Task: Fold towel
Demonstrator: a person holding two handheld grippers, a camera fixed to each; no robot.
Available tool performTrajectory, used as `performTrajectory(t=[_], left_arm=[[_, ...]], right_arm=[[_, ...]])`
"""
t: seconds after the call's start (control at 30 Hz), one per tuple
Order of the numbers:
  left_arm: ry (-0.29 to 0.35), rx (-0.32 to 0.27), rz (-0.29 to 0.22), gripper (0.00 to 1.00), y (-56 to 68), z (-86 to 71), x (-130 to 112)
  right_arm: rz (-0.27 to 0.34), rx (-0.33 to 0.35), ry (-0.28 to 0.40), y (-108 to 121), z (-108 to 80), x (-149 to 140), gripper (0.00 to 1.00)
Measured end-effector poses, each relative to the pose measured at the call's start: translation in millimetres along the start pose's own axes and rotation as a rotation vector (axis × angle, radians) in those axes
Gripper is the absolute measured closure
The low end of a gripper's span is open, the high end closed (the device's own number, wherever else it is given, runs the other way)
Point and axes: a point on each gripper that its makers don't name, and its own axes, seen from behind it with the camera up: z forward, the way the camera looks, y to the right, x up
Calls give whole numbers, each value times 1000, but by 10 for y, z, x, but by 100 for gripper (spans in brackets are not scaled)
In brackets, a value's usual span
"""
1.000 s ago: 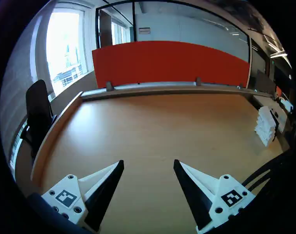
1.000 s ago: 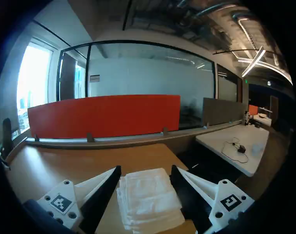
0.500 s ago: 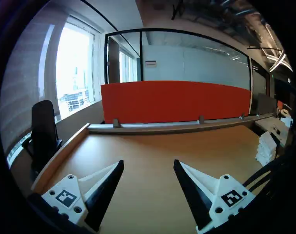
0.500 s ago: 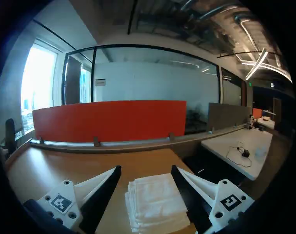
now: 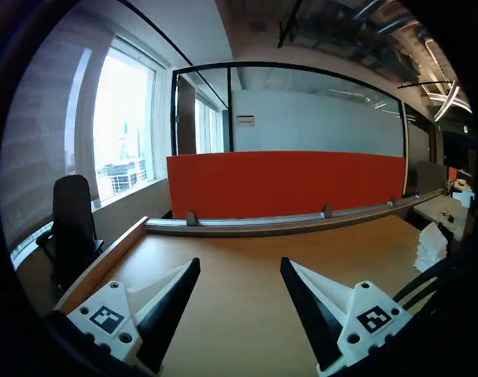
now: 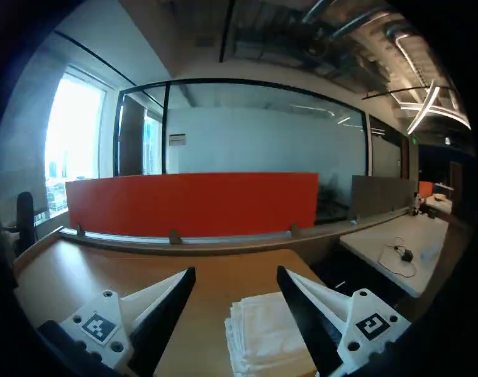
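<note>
A stack of folded white towels (image 6: 264, 336) lies on the wooden desk (image 6: 82, 276), low between my right gripper's fingers and toward the right one. My right gripper (image 6: 234, 283) is open, held above the stack, gripping nothing. In the left gripper view the same stack of towels (image 5: 431, 246) sits at the desk's far right edge. My left gripper (image 5: 239, 271) is open over the bare wooden desk (image 5: 251, 264), with nothing between its fingers.
A red divider panel (image 5: 283, 182) runs along the back of the desk on a grey rail. A black office chair (image 5: 72, 226) stands at the left by the window. A white desk (image 6: 399, 242) with a cable lies to the right, across a gap.
Both views have tilted up, showing more ceiling and less desk. The towel stack has slid lower and to the right in the right gripper view. Both grippers stay open.
</note>
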Motion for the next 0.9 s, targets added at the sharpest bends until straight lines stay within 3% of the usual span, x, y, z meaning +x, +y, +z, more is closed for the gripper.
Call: performTrajectory(t=[0.6,0.9], left_arm=[[76,-18,-25,5,-8,-38,252],[75,-28,-26,5,-21,-35,244]], right_arm=[[52,121,57,-1082,7,248,1],[35,155,69,-1381,49,319,1]])
